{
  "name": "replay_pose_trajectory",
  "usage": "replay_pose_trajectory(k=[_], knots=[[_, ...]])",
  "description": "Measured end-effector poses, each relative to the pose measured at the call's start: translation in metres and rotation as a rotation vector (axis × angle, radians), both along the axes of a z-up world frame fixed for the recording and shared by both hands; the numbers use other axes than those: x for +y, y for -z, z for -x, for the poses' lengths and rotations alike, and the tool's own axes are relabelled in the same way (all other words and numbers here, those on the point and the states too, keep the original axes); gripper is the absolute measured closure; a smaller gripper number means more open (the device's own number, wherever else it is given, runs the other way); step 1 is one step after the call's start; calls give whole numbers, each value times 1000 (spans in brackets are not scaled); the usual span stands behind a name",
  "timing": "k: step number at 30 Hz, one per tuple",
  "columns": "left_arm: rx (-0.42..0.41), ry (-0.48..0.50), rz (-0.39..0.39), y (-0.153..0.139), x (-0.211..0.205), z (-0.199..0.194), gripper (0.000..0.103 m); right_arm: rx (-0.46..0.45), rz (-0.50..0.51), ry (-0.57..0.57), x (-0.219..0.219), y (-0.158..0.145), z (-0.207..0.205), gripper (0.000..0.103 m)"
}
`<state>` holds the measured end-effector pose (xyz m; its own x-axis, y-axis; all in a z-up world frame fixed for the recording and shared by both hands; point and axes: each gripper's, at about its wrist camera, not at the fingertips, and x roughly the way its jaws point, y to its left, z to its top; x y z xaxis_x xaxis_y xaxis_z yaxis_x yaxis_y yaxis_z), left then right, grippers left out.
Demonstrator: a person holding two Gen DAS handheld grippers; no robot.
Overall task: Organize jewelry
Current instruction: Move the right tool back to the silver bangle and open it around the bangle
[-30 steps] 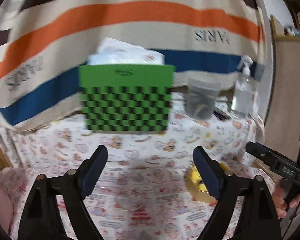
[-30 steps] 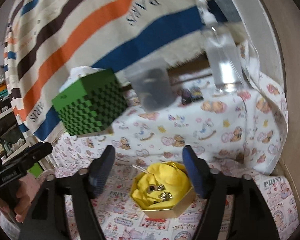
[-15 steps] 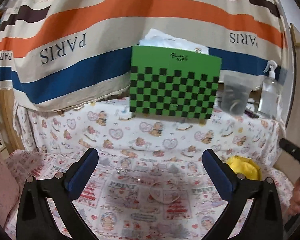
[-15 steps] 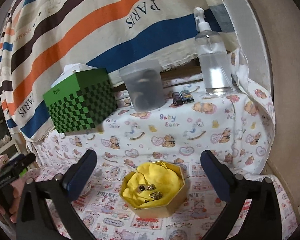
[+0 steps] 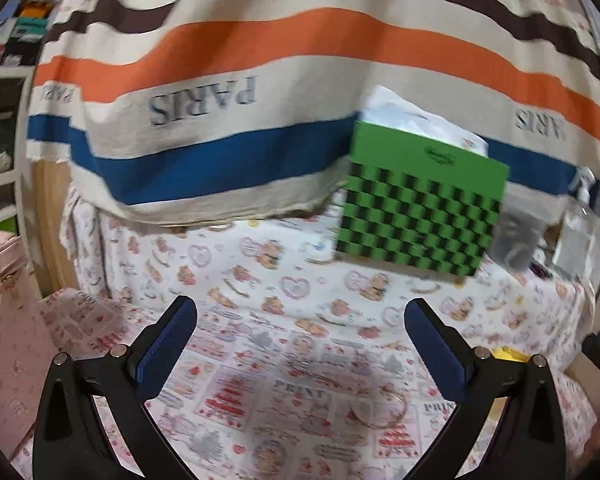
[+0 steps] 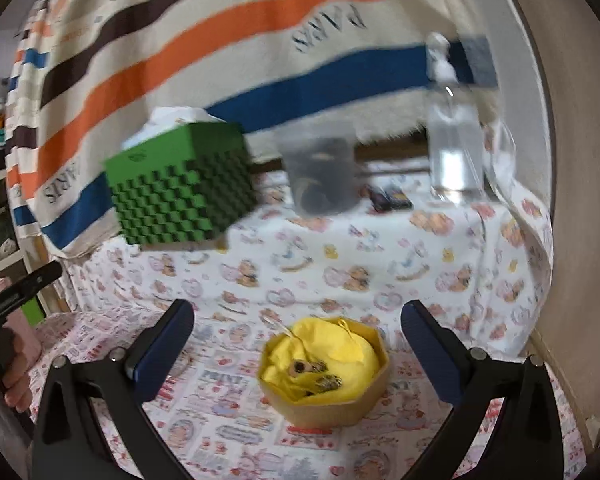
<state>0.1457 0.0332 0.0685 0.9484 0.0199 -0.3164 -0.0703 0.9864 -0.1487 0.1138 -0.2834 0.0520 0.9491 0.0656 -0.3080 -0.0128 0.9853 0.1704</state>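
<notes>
A gold octagonal box [image 6: 323, 384] lined with yellow cloth sits on the patterned cloth and holds small metal jewelry pieces [image 6: 314, 372]. My right gripper [image 6: 298, 344] is open and empty, its fingers on either side of the box and above it. A thin ring bangle [image 5: 378, 410] and a fine chain [image 5: 312, 368] lie on the cloth in the left wrist view. My left gripper [image 5: 300, 340] is open and empty, above the cloth just short of the bangle. A corner of the yellow box [image 5: 508, 354] shows behind its right finger.
A green checkered box [image 5: 420, 204] [image 6: 180, 188] stands on the raised ledge. A grey tub [image 6: 320, 172] and a clear spray bottle [image 6: 454, 136] stand to its right. A pink case [image 5: 8, 320] is at the left. A striped cloth hangs behind.
The left view has swung left and lower, so the green box and the bangle sit further right. The right gripper has come closer to the yellow-lined box. Both grippers stay open.
</notes>
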Motion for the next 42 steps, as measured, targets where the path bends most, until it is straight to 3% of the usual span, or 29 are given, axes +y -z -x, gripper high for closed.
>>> replay_pose_trajectory(k=[4,11,16,26,39,42], knots=[[9,-52,30,1,19,-4,0,40,46,4,20,-8,-16,0],[38,-104,67,8,40,-13,0,212,-25,-53,56,-12,-51,0],[44,-139,36,10,43,-17,0,341,3,-106,97,10,-73,0],[47,-138,99,9,52,-17,0,573,62,-152,164,67,-124,0],[82,-180,119,16,60,-25,0,669,133,-120,193,94,-151,0],[84,-182,122,17,59,-26,0,682,114,-121,191,99,-153,12]])
